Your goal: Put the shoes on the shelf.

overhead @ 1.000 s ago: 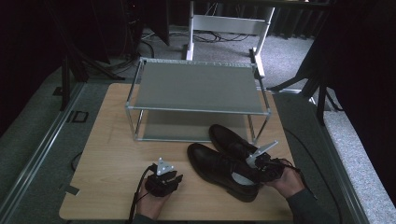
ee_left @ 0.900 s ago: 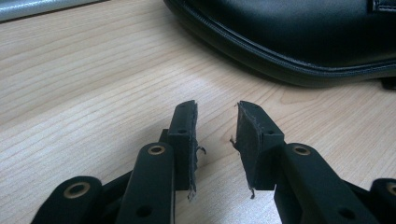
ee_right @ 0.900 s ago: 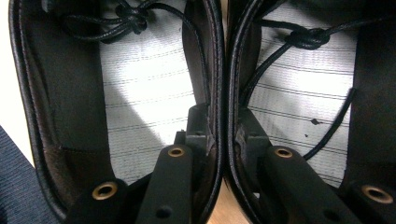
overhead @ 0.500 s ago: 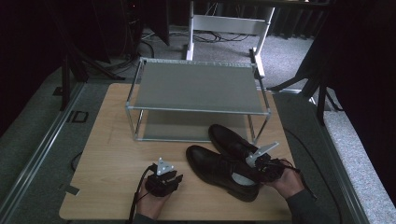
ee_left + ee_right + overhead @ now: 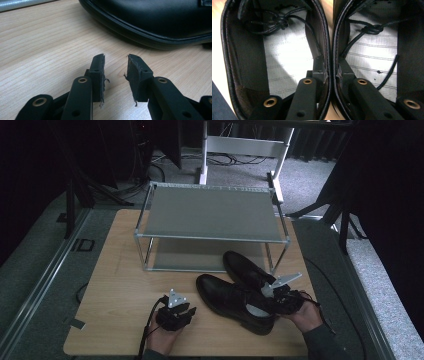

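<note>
the two black leather shoes lie side by side on the wooden desk, just in front of the lower shelf of a metal two-tier rack, toes pointing toward the rack and to the left. the near shoe sits closer to the desk's front edge; the far shoe lies just behind it, and their inner walls touch at the heel end. the right hand-held gripper comes in from the right over the shoe openings. in the right gripper view its jaws are pressed together on the two adjoining inner walls, one jaw inside each shoe, pinching both collars between the pads; grey insoles and tied black laces show in both shoes. the left hand-held gripper rests low over the bare desk to the left of the near shoe, apart from it. in the left gripper view its jaws stand partly open with nothing between them, the near shoe's side and sole edge lying ahead.
</note>
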